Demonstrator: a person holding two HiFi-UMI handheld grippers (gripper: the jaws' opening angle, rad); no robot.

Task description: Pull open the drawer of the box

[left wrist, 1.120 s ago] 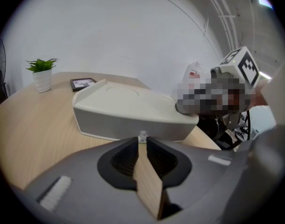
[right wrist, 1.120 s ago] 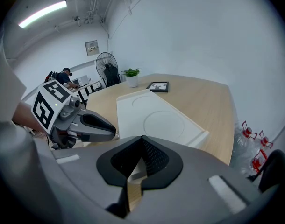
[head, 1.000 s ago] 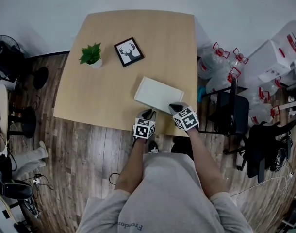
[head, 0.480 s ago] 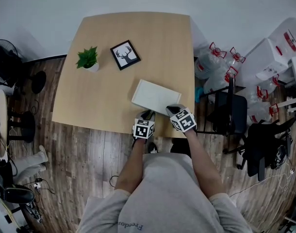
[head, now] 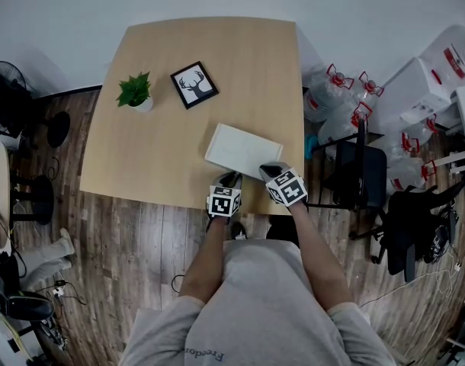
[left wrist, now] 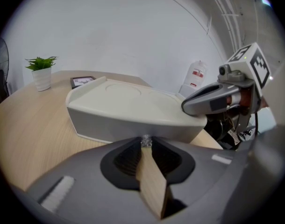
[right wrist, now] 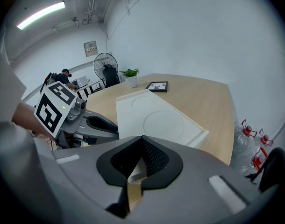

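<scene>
left hand-held gripper (head: 229, 179): jaws pinched shut on small silvery knob (left wrist: 146, 141) at drawer front | right hand-held gripper (right wrist: 141, 138): jaws together, empty, resting on box (head: 244, 149) lid | box near counter (head: 156, 151) front edge | likely light, stiff plastic; may slide, so brace lid, pull knob straight

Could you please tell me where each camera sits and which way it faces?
Head view: on the person's head, looking steeply down at the table; forearms, torso, left gripper and right gripper show.
Left gripper view: on the left gripper, looking along its jaws, closed on a shiny knob, at the white box, near side; the right gripper shows.
Right gripper view: on the right gripper, looking across the box top towards the potted plant; jaws together; left gripper shows.
Shared: all three show box and plant.
</scene>
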